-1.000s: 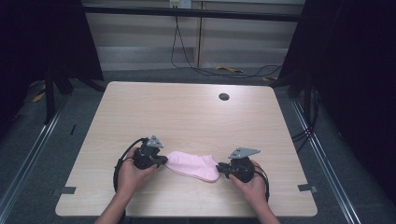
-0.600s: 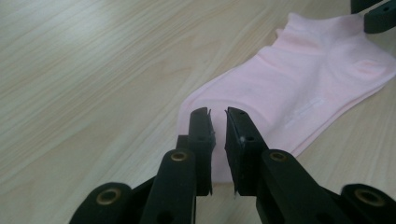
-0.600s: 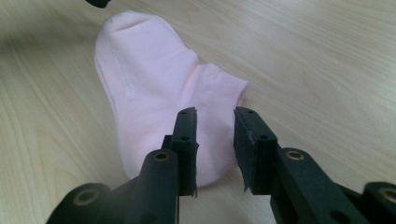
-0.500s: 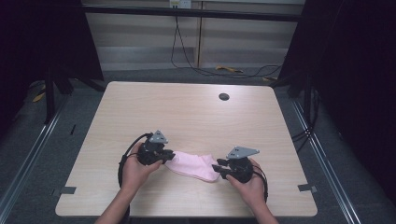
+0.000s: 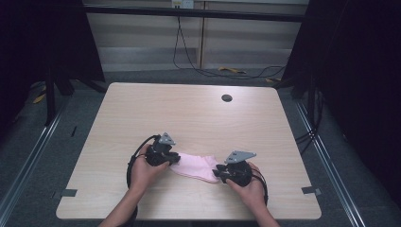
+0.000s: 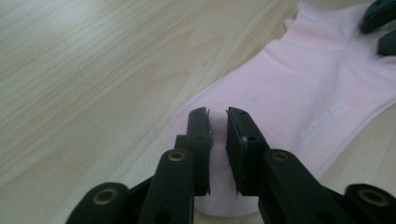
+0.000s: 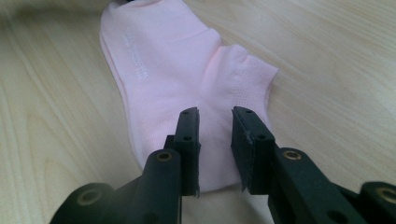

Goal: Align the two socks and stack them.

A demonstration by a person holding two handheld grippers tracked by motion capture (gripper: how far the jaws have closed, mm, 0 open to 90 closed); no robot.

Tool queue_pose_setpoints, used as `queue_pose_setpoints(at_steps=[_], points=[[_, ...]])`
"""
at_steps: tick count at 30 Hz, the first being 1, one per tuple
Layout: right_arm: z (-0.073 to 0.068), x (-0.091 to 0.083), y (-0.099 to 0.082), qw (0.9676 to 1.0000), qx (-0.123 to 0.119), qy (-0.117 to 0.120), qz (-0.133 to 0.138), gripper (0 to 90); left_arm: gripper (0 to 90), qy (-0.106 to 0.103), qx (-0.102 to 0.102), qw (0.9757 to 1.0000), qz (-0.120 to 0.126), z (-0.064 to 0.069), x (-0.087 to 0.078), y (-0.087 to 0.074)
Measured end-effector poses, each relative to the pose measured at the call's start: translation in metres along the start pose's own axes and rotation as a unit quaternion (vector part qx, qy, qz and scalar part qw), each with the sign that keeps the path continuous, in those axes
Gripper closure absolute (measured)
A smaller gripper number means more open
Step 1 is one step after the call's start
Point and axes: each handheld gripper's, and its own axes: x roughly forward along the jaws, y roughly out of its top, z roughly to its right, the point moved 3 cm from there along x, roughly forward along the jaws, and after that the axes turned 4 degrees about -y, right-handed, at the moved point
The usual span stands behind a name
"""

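A pink ankle sock lies flat on the wooden table near its front edge. My left gripper is at the sock's left end. In the left gripper view, the jaws stand almost together over the toe of the sock, with fabric in the narrow gap. My right gripper is at the sock's right end. In the right gripper view, it hovers just over the heel part of the sock, its jaws a little apart and holding nothing. The right gripper's fingertips show at the far end in the left gripper view.
A round dark cable hole sits in the table's far right part. Dark frame posts stand at both sides, and cables lie on the floor behind the table.
My left gripper has moved right onto the sock's toe end and tilted up. The right gripper has barely shifted at the other end.
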Motion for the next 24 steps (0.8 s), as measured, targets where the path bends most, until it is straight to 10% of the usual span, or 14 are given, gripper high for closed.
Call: queue_pose_setpoints(at_steps=[10,24], points=[[-0.015,-0.004,0.007,0.9996,-0.004,0.026,0.012,72.6,84.3,-0.076,0.024,0.9967,0.018,0.035,-0.015,0.004],[-0.028,0.011,0.007,0.9989,-0.024,0.041,-0.001,76.7,84.3,-0.081,0.049,0.9952,-0.023,0.048,0.013,-0.01]])
